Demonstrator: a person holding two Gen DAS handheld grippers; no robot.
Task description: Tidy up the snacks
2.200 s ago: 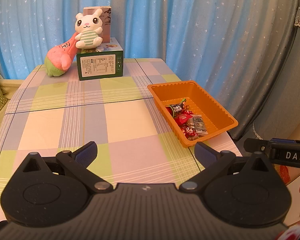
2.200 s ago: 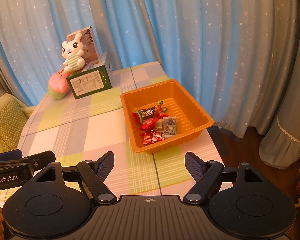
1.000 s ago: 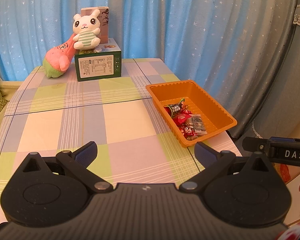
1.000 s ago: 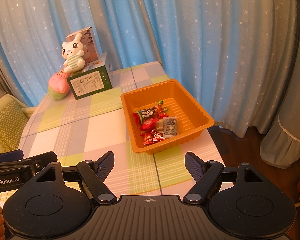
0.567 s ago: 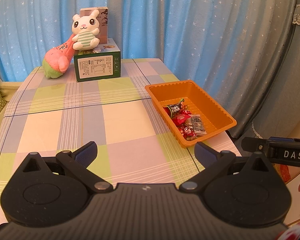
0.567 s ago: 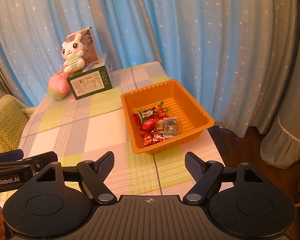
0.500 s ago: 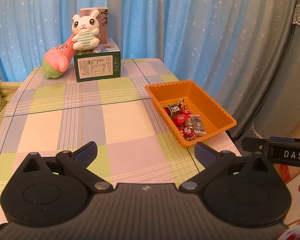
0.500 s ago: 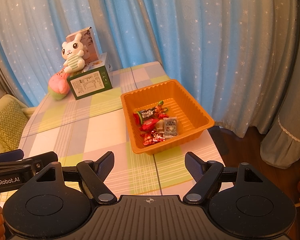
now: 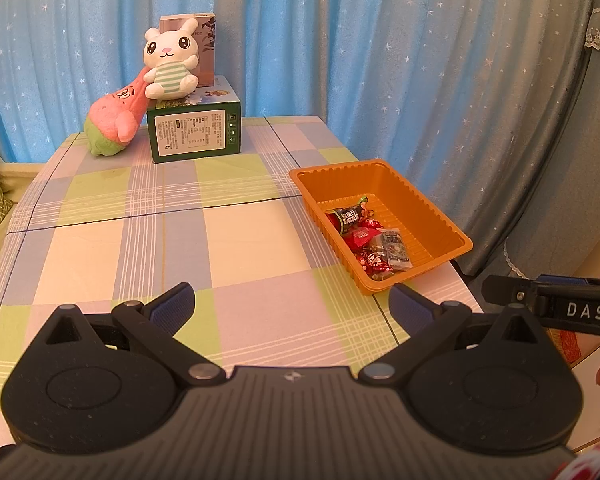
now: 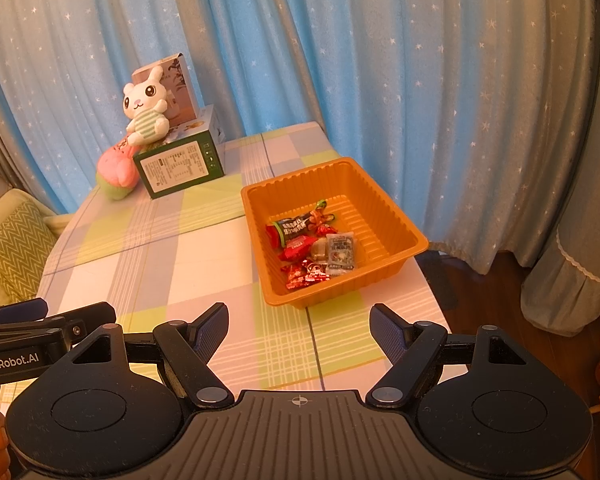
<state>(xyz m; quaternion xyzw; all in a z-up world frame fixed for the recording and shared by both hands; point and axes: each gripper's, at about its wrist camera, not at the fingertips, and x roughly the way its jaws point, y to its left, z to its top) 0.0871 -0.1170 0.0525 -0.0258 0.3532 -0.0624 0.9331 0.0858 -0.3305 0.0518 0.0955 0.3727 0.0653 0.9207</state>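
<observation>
An orange tray (image 9: pixel 428 208) (image 10: pixel 384 204) sits near the right edge of the checked table (image 9: pixel 236 240) (image 10: pixel 204 264). Inside it lie several wrapped snacks (image 9: pixel 370 242) (image 10: pixel 314 246): red candy wrappers, a dark green packet and a clear grey pouch. My left gripper (image 9: pixel 292 304) hovers over the near part of the table, open and empty, with the tray ahead to its right. Straight behind the tray, my right gripper (image 10: pixel 298 326) is also open, nothing between its fingers. Each view catches the side of the other gripper at its edge.
At the table's far end a green box (image 9: pixel 194 130) (image 10: pixel 180 164) carries a white rabbit plush (image 9: pixel 170 64) (image 10: pixel 146 110) and a brown carton; a pink and green plush (image 9: pixel 116 120) (image 10: pixel 116 172) leans beside it. Blue starry curtains hang behind. A green cushion (image 10: pixel 12 248) lies left.
The left view has drifted very slightly, so the tray and box sit a touch further left in it than two seconds ago. Nothing on the table moved and both grippers stay open.
</observation>
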